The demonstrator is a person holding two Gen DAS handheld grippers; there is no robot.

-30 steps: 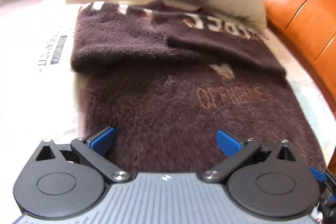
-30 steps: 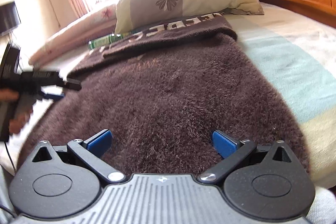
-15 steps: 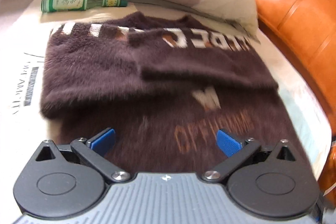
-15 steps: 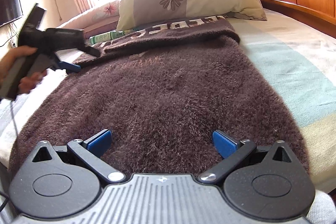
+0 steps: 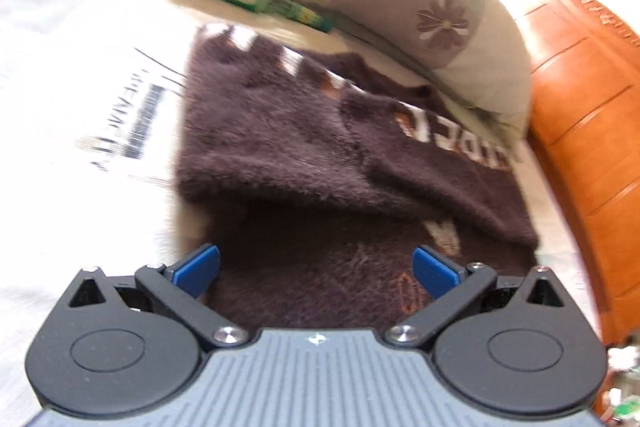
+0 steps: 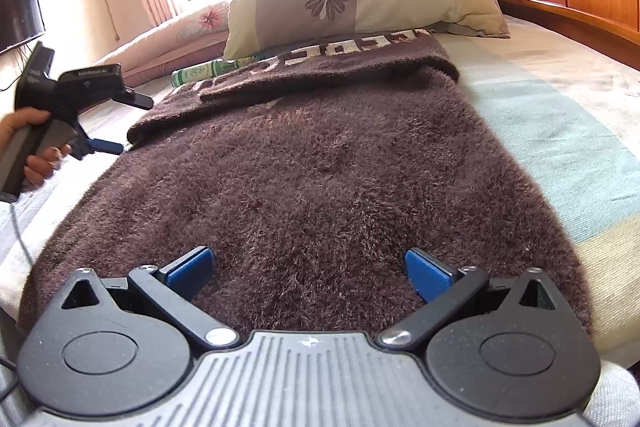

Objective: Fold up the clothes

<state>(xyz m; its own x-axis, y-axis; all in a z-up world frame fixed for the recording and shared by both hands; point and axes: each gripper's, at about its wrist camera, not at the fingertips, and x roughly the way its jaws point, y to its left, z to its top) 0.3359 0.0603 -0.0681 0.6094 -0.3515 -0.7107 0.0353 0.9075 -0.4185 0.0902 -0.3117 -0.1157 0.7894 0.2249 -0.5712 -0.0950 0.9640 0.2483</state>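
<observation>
Left gripper (image 6: 120,125) swung leftward since half second ago, now off sweater's (image 6: 320,167) left edge, jaws apart, empty. Right gripper (image 6: 306,269) unmoved over hem, jaws apart, empty. Sweater flat on bed (image 6: 560,99), far part folded over. Likely lining up next fold.

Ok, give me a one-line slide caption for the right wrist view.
Open right gripper over a fuzzy brown sweater on the bed; open left gripper beside its folded sleeve.

L gripper (image 6: 120,125) now further left, off the sweater (image 6: 320,167), view swung leftward.
</observation>
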